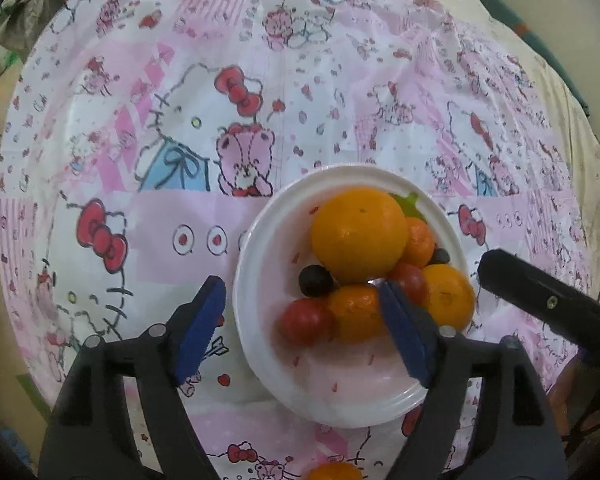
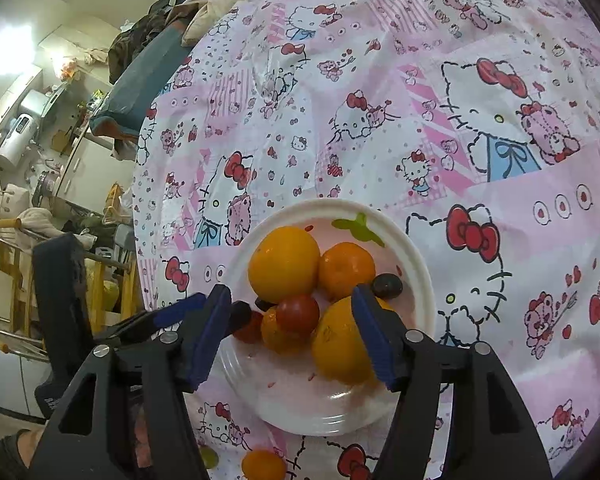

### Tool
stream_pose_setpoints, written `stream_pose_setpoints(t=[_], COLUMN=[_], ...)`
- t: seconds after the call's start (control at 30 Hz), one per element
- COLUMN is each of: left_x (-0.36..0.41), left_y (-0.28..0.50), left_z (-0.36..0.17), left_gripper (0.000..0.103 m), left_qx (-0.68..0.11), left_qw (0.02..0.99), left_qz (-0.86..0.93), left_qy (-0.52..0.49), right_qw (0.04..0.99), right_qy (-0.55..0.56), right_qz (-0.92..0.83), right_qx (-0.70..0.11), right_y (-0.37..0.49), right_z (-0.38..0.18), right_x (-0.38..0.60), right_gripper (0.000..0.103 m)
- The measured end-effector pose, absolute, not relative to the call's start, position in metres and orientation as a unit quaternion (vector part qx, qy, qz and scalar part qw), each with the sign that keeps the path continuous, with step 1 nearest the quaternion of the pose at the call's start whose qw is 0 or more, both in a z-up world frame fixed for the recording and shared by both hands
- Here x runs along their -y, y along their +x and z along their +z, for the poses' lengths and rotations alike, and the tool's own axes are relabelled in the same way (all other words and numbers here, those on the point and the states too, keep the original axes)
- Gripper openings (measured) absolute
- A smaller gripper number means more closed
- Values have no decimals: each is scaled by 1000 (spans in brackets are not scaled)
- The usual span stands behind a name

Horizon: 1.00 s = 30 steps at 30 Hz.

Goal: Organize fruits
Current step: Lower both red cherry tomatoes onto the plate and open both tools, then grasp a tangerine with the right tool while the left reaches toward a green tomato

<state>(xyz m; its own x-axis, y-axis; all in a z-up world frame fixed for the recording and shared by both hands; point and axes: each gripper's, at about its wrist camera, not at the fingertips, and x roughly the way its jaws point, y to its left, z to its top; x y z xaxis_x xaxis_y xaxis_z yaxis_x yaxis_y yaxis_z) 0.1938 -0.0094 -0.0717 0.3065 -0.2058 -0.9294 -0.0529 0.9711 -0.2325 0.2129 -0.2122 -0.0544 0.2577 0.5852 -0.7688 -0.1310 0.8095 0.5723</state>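
A white plate (image 1: pixel 268 364) sits on the Hello Kitty cloth and holds a large orange (image 1: pixel 358 232), several small mandarins (image 1: pixel 354 312), red tomatoes (image 1: pixel 305 320) and dark grapes (image 1: pixel 315 280). My left gripper (image 1: pixel 300 292) is open and empty, its fingers straddling the plate's left half just above the fruit. In the right wrist view the same plate (image 2: pixel 300 408) carries the orange (image 2: pixel 283 264), a tomato (image 2: pixel 298 313) and a mandarin (image 2: pixel 338 344). My right gripper (image 2: pixel 290 300) is open and empty over the plate. A loose mandarin (image 2: pixel 263 465) and a green grape (image 2: pixel 209 456) lie on the cloth near me.
The pink patterned cloth (image 1: pixel 300 80) covers the whole table. The right gripper's black body (image 1: pixel 540 304) shows at the right of the left wrist view. Beyond the table's left edge stand a blue cushion (image 2: pixel 140 88), wooden furniture and kitchen clutter (image 2: pixel 28 140).
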Motion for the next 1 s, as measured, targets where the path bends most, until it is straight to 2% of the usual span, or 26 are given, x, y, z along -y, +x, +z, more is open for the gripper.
stream_pose_setpoints(t=[0.7, 1.0], left_x=[-20, -41], left_y=[155, 117], left_z=[-41, -17], left_gripper=[76, 76], left_qx=[-555, -521], left_qw=[820, 848], left_qz=[-27, -25], left_qy=[-138, -91], right_qw=[785, 790], right_qy=[197, 177], right_qz=[223, 231], right_qx=[-543, -539], right_y=[183, 147], right_z=[-26, -12], right_x=[218, 217], right_gripper=[69, 69])
